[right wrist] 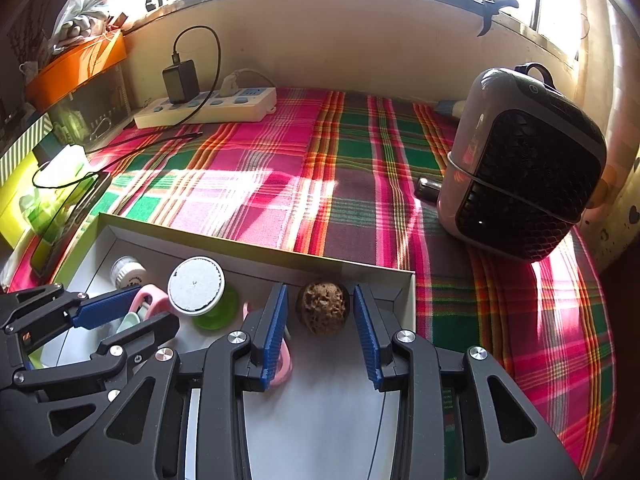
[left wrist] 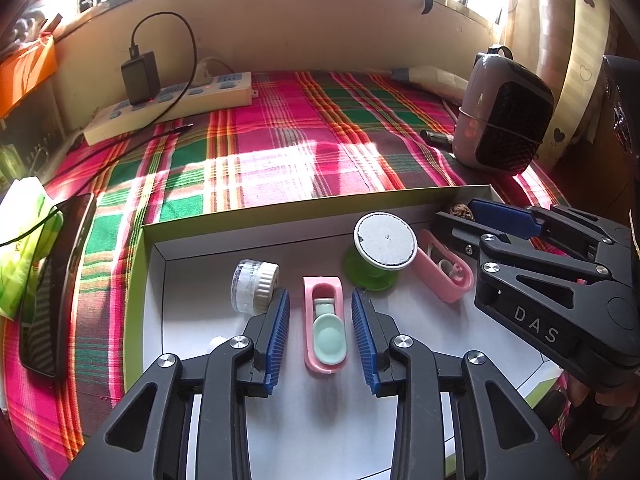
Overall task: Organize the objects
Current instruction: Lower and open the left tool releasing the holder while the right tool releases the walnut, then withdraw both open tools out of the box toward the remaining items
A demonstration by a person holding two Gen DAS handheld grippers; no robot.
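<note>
Shallow white box (left wrist: 160,264) with green outer sides sits on plaid cloth (left wrist: 280,140). Left wrist view, left to right: phone (left wrist: 52,280) lies on the cloth at 9 o'clock of the box; small clear jar (left wrist: 254,286) with ribbed white cap lies on its side at the box's 10 o'clock; left gripper (left wrist: 320,332) has jaws apart, pink holder (left wrist: 325,330) with mint insert lying between the blue pads, not touched; green suction cup with white disc (left wrist: 385,246) at 12 o'clock; second pink holder (left wrist: 444,270) just beside it at 1 o'clock. Right gripper (right wrist: 321,322) – jaws apart, brown wrinkled walnut (right wrist: 322,307) between the pads, gap each side, resting in the box's far right corner. Small heater (right wrist: 524,184) stands on the cloth at 2 o'clock, outside the box.
</note>
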